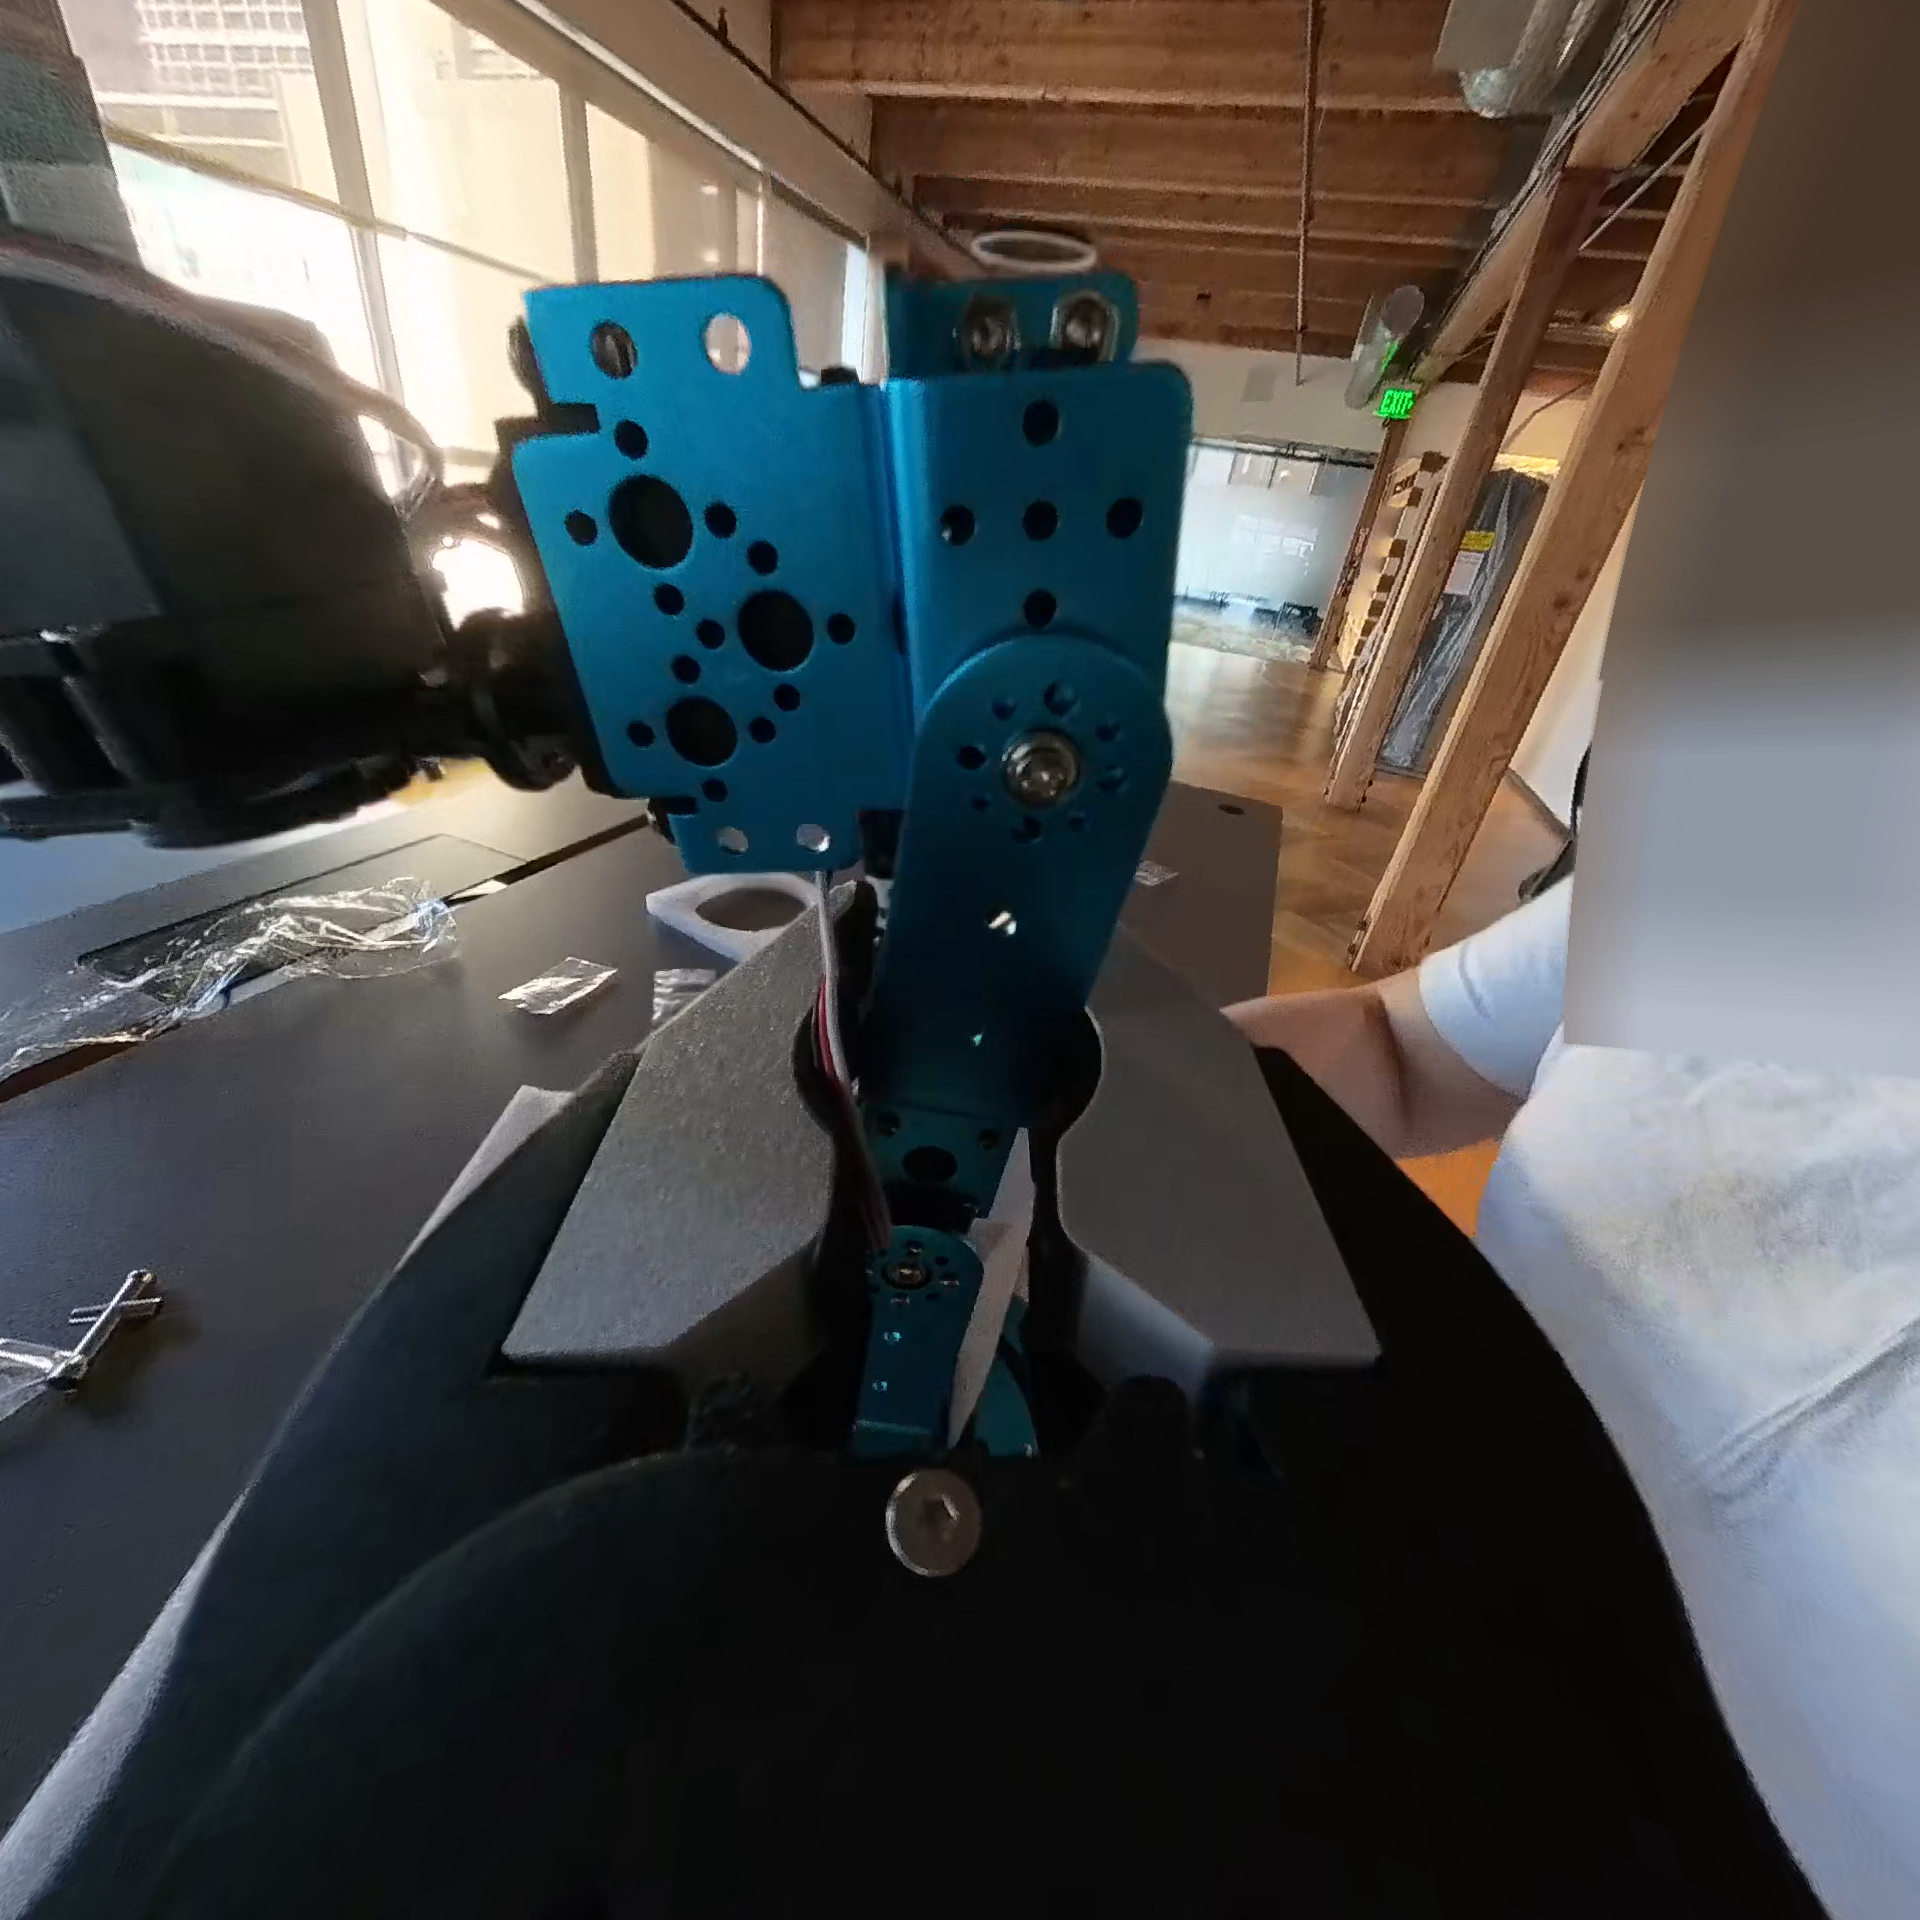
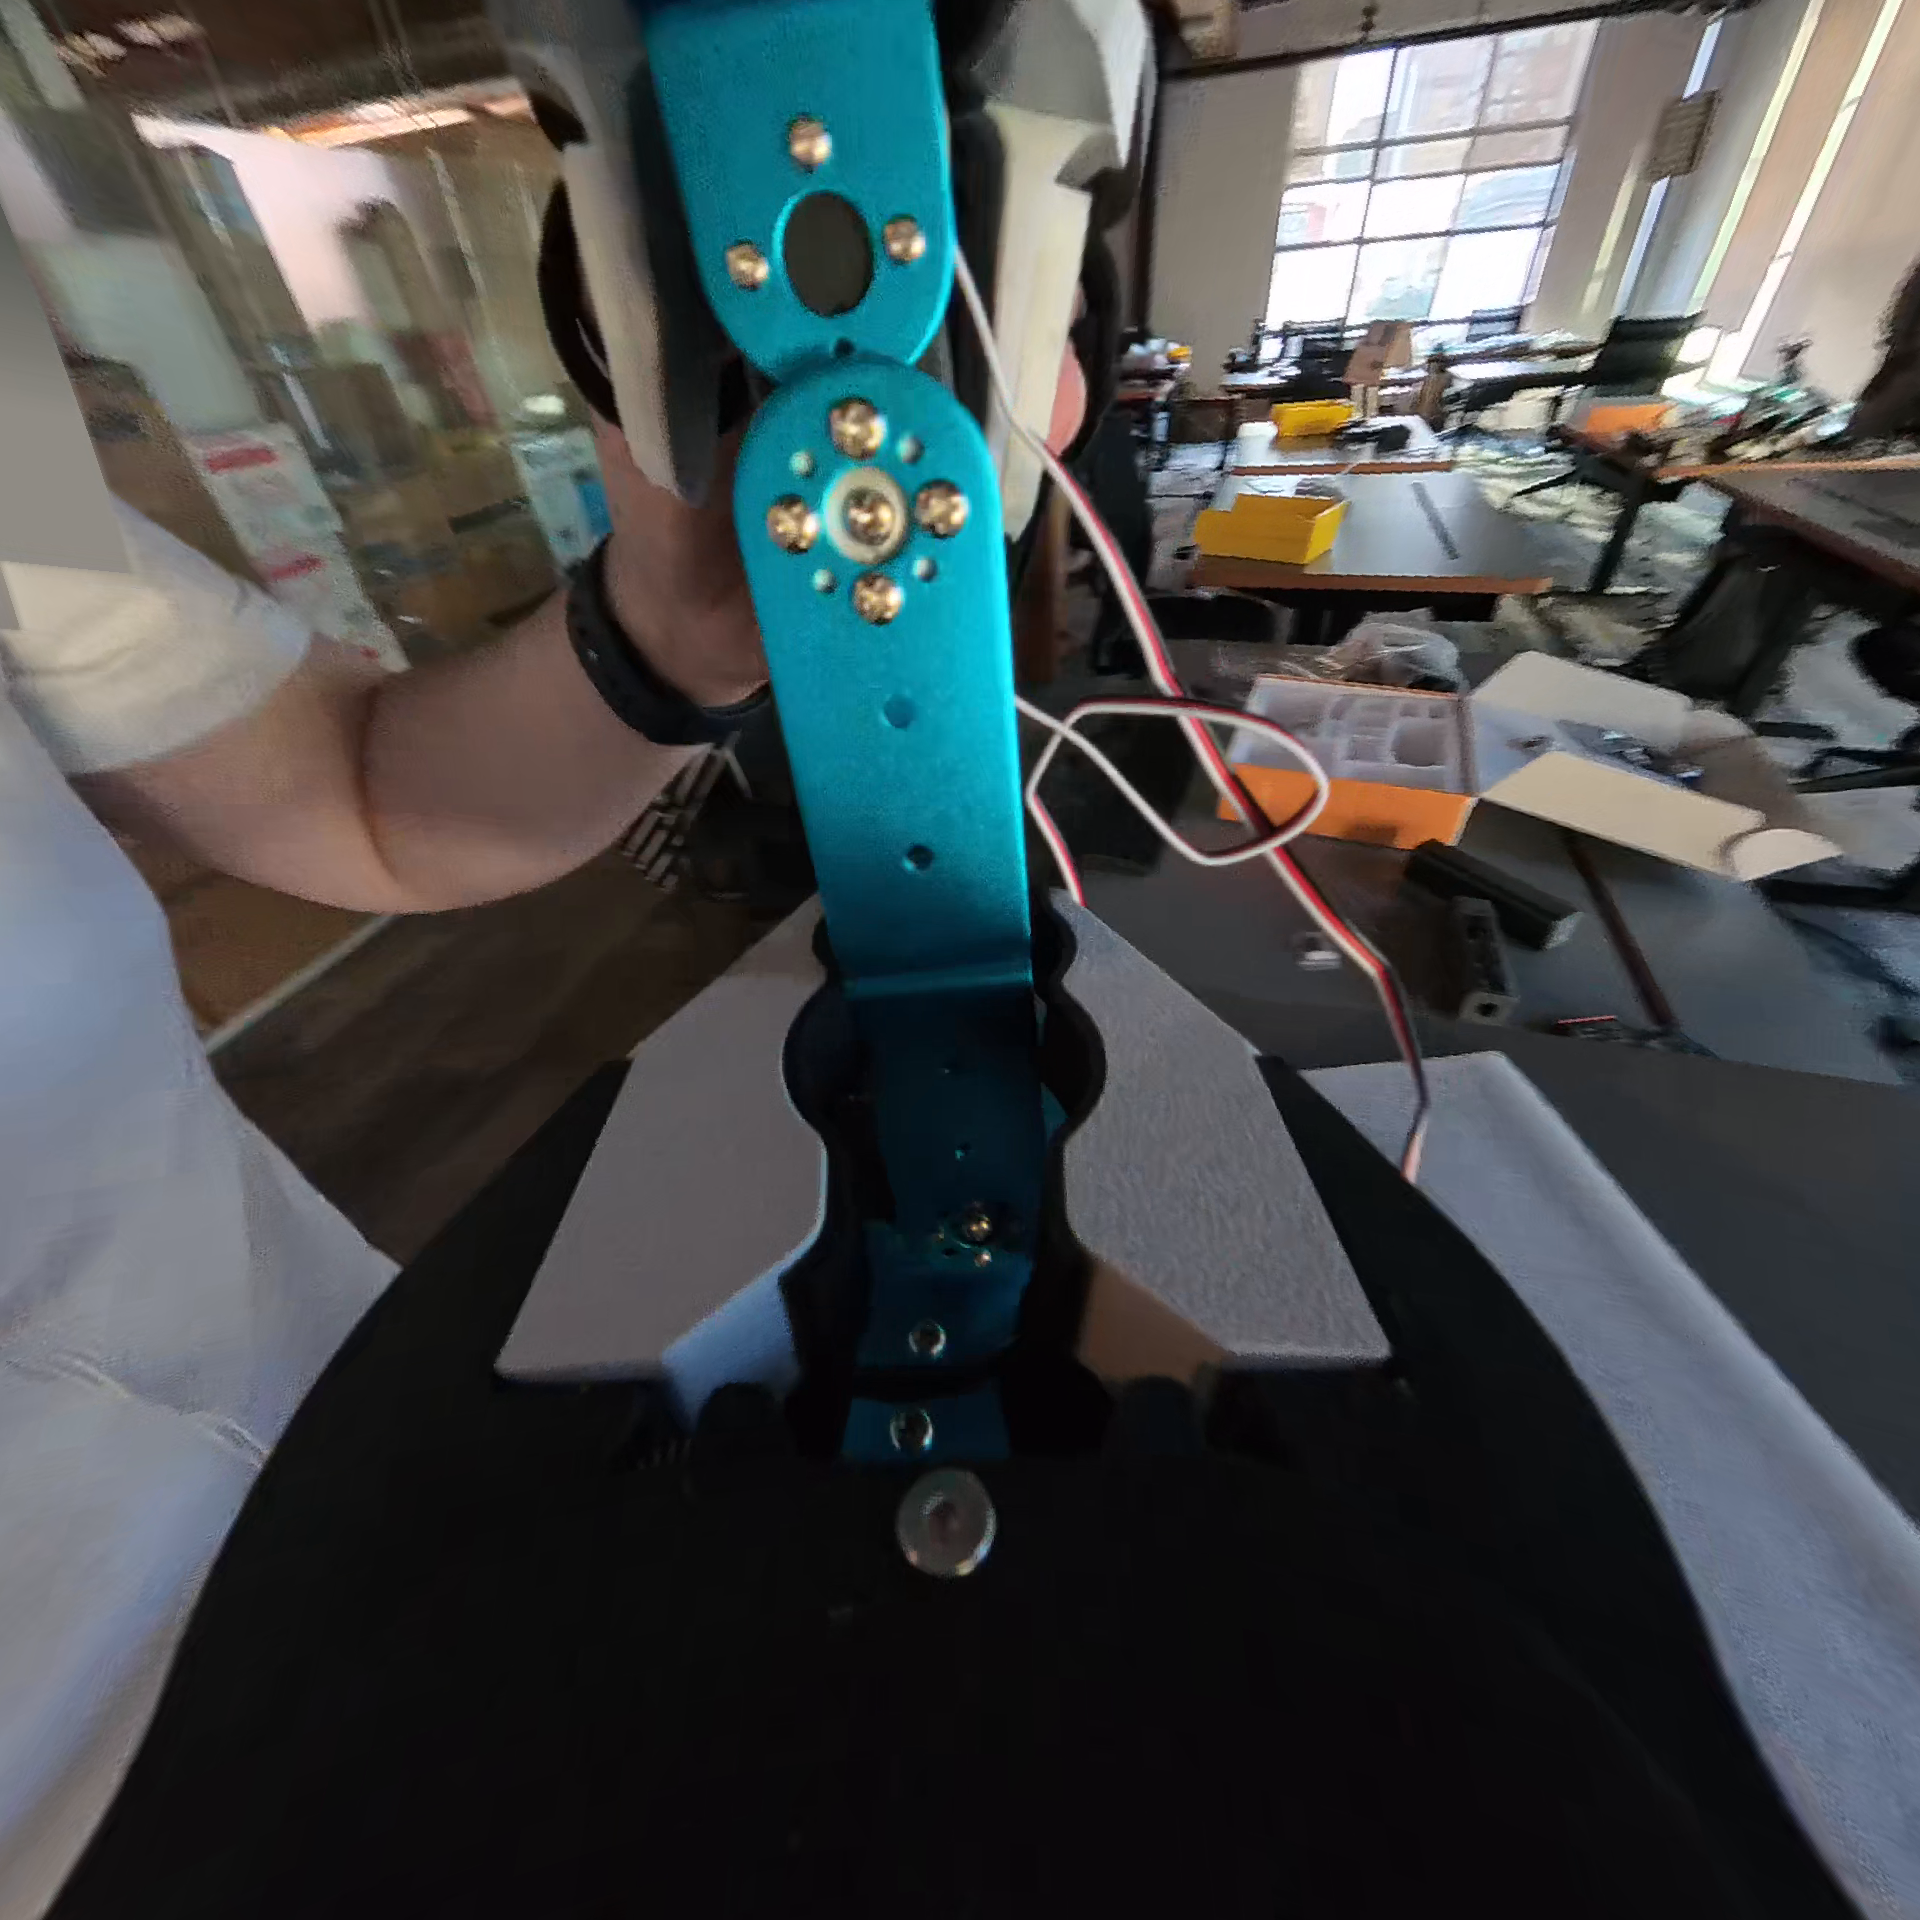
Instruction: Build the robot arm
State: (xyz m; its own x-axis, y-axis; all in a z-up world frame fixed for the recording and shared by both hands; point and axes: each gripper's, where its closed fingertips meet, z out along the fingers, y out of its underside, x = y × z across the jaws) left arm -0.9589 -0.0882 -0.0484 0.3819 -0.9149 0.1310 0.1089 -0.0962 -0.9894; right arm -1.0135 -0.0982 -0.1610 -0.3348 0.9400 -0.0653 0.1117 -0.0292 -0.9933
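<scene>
A blue metal bracket assembly [image 1: 1039,520] with perforated plates, screwed joints and a thin wire [image 1: 836,997] is held in the air between both grippers. My left gripper [image 1: 966,997] is shut on its long blue link. My right gripper [image 2: 935,935] is shut on the other end of the same blue assembly [image 2: 894,727]. A red, white and black wire [image 2: 1174,727] loops loose to the right. The right gripper's black body [image 1: 208,582] shows at the left of the left wrist view. The left gripper's grey fingers [image 2: 644,343] show at the top of the right wrist view.
Below is a black table [image 1: 260,1143] with crumpled clear plastic [image 1: 260,935], a small metal cross wrench [image 1: 114,1309] and a white foam piece [image 1: 717,914]. An open orange box of parts [image 2: 1351,748] and black blocks [image 2: 1486,935] lie to the right. A person's forearm [image 2: 468,790] is close. The tips of one gripper are about 12 cm away from the tips of the other.
</scene>
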